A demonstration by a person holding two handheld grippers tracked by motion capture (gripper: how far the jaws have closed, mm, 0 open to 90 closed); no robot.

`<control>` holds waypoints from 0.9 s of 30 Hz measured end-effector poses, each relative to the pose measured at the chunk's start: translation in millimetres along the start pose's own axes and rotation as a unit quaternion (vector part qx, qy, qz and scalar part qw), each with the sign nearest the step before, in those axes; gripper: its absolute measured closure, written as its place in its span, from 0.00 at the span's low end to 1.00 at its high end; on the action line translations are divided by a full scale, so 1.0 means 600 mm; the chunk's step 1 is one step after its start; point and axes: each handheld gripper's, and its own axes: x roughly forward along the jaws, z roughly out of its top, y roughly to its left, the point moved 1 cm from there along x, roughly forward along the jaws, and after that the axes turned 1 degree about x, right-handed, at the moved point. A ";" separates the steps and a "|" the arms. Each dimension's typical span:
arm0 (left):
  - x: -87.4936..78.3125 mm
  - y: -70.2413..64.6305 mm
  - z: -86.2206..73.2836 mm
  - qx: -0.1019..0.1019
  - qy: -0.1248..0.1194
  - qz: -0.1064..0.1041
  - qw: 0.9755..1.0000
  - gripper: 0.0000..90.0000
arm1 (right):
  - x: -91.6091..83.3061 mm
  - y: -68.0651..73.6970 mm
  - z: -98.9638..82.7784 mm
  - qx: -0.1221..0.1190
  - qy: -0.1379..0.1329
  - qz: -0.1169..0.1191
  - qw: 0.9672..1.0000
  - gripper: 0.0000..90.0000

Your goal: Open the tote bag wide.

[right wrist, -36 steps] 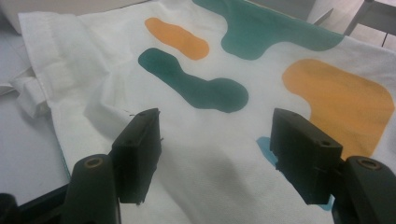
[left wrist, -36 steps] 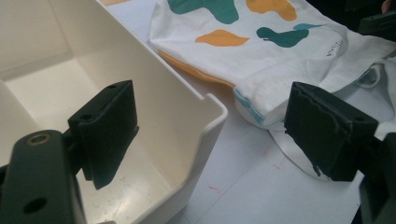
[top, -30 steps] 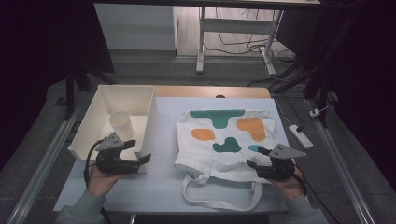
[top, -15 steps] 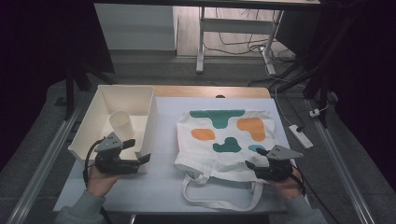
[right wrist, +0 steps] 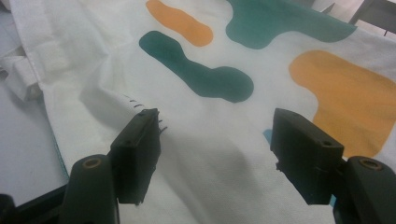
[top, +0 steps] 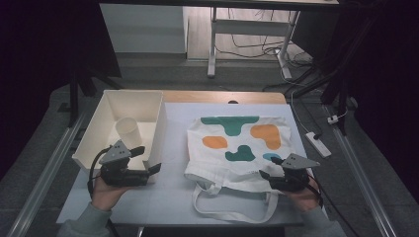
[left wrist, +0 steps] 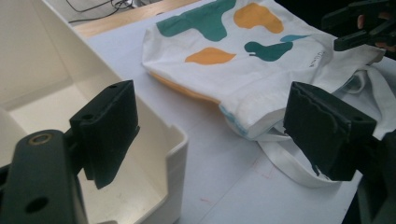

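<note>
Two grippers stand open and empty: the right gripper (top: 271,174) poised over the tote bag (top: 237,148) lying mid-frame, probably to pinch its cloth, the left gripper (top: 148,160) waiting beside the white bin (top: 101,126).

tote bag (top: 237,148): 1 | white bin (top: 99,126): 1 | paper cup (top: 129,131): 1 | power strip (top: 318,144): 1

On the table (top: 173,197), the bin (top: 99,133) holding a cup (top: 129,132) sits left of the tote bag (top: 237,148).
</note>
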 end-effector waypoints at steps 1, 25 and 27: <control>0.000 -0.003 0.002 0.002 -0.001 -0.001 1.000 0.20 | 0.001 0.000 0.000 -0.001 0.000 0.000 1.000 0.37; 0.089 -0.082 0.018 0.056 0.054 -0.065 0.995 0.21 | 0.015 0.014 0.000 -0.009 0.008 0.014 1.000 0.37; 0.099 -0.090 0.019 0.062 0.061 -0.068 0.994 0.21 | 0.015 0.015 0.000 -0.009 0.008 0.014 1.000 0.37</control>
